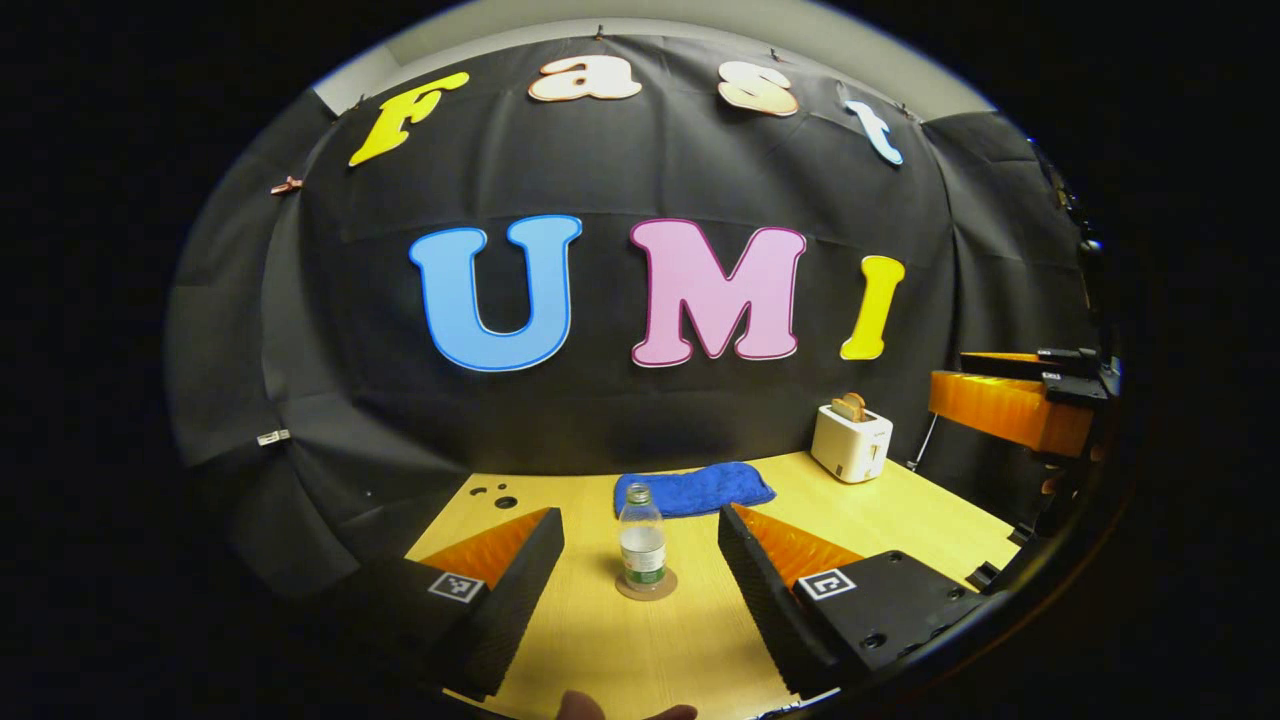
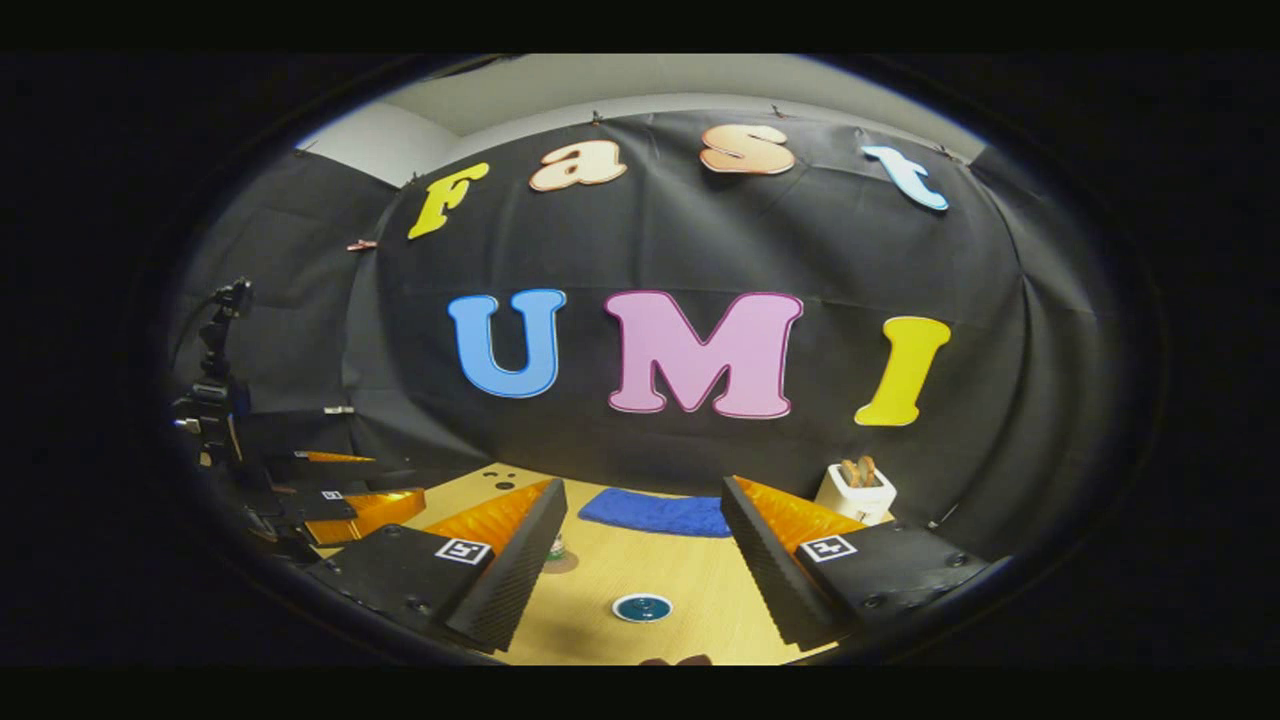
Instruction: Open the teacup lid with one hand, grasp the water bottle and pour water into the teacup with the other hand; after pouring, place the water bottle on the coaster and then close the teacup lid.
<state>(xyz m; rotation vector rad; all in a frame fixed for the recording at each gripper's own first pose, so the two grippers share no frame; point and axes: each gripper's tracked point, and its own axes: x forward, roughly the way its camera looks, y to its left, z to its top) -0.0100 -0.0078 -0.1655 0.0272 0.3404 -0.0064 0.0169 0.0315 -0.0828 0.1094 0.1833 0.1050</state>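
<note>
Both hand-held grippers, left and right, hold nothing, jaws spread. The water bottle stands upright on the coaster; the lidded teacup sits nearer than the blue towel. This arrangement fits either end of the task.

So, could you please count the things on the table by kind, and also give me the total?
Water bottle: 1, upright on the coaster
Coaster: 1
Teacup lid: 1, the cup under it hard to make out
Blue towel: 1
Toaster: 1, with bread in it
Total: 5
</note>
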